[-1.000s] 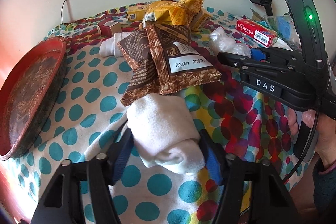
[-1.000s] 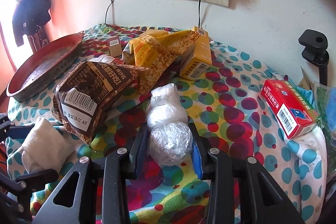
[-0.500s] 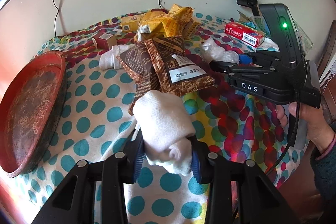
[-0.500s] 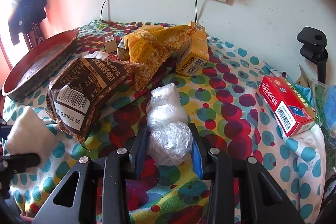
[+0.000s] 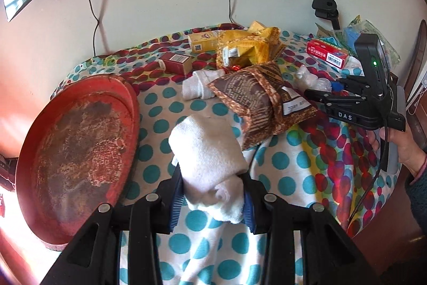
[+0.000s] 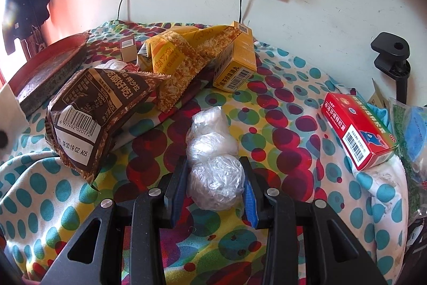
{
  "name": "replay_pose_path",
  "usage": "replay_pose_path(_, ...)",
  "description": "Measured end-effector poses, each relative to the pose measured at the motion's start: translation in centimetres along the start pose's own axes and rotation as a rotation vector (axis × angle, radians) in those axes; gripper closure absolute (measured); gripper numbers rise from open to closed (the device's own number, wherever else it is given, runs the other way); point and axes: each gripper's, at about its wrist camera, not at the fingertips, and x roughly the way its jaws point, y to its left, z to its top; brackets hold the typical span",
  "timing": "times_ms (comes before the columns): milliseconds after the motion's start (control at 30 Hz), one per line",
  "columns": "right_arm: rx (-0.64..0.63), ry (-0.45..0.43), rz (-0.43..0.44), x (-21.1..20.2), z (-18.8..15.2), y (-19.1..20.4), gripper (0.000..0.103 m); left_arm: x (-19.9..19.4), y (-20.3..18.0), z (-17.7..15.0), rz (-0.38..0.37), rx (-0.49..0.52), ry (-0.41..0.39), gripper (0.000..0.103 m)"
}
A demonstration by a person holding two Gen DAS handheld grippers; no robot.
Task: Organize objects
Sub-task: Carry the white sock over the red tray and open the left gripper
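Left wrist view: rolled white sock (image 5: pixel 210 164) was clamped in left gripper (image 5: pixel 212 200) jaws beside red tray (image 5: pixel 77 151); soft, light. Right gripper (image 6: pixel 214 187) jaws were closed on crinkly plastic bundle (image 6: pixel 213 154).

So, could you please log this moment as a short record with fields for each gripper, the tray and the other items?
left gripper: shut on rolled white sock
right gripper: shut on clear plastic bundle
red tray: left of the sock, nothing in it
brown snack bag: lying on the dotted cloth
red box: at the cloth's right edge
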Motion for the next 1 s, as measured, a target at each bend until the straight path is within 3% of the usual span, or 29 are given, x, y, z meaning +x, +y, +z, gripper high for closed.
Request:
replay_pose_path(233, -0.022, 0.013, -0.024, 0.3, -0.1, 0.4, 0.067, -1.6, 5.2, 0.5, 0.063, -0.025, -0.023, 0.066)
replay_pose_path(533, -0.033, 0.027, -0.039, 0.5, 0.0, 0.6, 0.067, -2.4, 10.1, 1.5, 0.086, -0.019, -0.044, 0.066)
replay_pose_path(1000, -0.031, 0.032, -0.046, 0.6, 0.0, 0.5, 0.067, 2.3, 17.6, 4.4, 0.089, -0.028, 0.006, 0.065)
